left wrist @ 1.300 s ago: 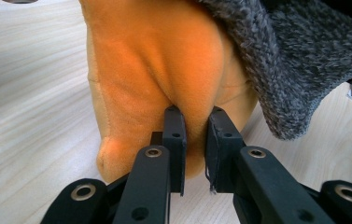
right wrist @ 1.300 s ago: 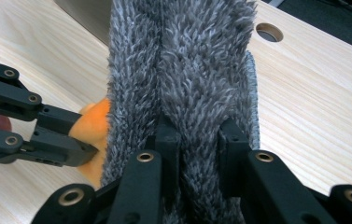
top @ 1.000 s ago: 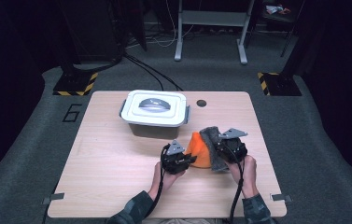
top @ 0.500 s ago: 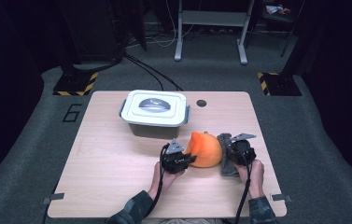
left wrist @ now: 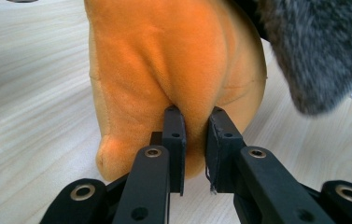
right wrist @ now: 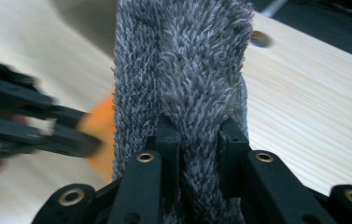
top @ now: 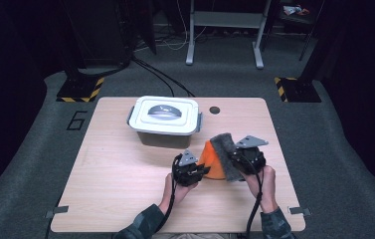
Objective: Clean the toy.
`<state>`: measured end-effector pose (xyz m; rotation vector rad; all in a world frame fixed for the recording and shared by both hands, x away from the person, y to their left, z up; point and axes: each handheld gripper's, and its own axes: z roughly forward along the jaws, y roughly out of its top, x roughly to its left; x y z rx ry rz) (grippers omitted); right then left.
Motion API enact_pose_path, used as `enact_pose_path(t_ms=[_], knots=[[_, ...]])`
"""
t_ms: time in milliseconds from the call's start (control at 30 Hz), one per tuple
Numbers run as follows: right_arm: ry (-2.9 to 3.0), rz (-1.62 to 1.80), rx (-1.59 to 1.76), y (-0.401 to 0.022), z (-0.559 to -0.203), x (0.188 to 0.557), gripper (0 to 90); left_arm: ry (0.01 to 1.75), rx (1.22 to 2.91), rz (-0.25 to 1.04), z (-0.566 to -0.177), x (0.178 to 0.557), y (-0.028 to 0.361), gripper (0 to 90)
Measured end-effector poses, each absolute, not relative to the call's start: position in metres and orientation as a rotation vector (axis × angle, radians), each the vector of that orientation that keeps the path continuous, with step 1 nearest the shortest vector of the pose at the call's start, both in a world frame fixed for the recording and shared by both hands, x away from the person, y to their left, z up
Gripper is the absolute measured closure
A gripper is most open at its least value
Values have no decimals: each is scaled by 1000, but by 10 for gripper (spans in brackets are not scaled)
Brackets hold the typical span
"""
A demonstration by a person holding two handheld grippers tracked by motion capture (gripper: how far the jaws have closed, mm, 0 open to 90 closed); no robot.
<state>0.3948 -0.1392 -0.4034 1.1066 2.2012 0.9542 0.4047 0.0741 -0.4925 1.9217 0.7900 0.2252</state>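
Note:
An orange plush piece point(top: 212, 160) stands on the table between my two grippers, with a grey fuzzy cloth point(top: 226, 157) against its right side. My left gripper point(top: 201, 171) is shut on a fold of the orange plush point(left wrist: 173, 70), pinched between its jaws point(left wrist: 195, 135). My right gripper point(top: 235, 160) is shut on the grey fuzzy cloth point(right wrist: 183, 70), which rises upright between its jaws point(right wrist: 197, 140). The left gripper point(right wrist: 33, 130) appears blurred at the left of the right gripper view, with orange plush point(right wrist: 100, 140) behind it.
A white lidded box point(top: 164, 119) stands on the wooden table point(top: 110, 164) behind the grippers, with a round hole point(top: 215, 110) to its right. The table's near edge runs just behind the person's hands point(top: 175, 191).
My right gripper swung out to the right and then back in, lifting the grey cloth upright against the orange plush. The left gripper has held still.

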Motion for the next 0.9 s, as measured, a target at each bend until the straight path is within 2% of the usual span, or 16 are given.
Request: enact_pose_path(t_ms=[167,400,900], knots=[[2244,915,1082,-118,-413,401,747,796,1923,235,-493,406,75,793],[2239,899,1072,-119,-415,404,747,805,1912,228,-494,405,75,793],[2164,837,1246,-161,-431,412,746,806,1906,213,-495,409,77,792]])
